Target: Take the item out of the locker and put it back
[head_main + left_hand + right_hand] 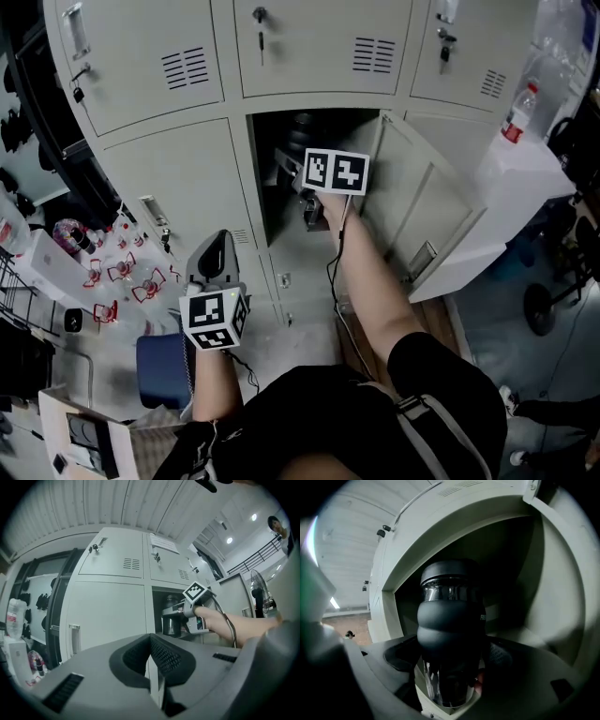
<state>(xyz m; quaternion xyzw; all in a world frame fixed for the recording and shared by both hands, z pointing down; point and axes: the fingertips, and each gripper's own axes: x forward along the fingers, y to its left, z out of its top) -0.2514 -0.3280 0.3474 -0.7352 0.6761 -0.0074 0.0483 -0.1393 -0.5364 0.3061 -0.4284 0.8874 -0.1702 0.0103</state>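
A dark bottle point(450, 620) with a black ribbed grip sleeve and a glossy lower body stands upright between the jaws of my right gripper point(450, 672), which is shut on it. It hangs at the mouth of the open middle locker point(281, 220). The left gripper view shows the same bottle point(172, 618) just inside the opening, held by the right gripper point(187, 613). In the head view the right gripper point(300, 180) reaches into the locker and hides the bottle. My left gripper point(217, 242) hangs lower left, shut and holding nothing, and points at the closed locker doors point(108, 616).
The locker's door point(427, 211) stands swung out to the right. A white box with a plastic bottle point(518, 114) is at far right. Left of me are a table with red items point(122, 274) and a blue bin point(161, 370). A cable trails down from my right arm.
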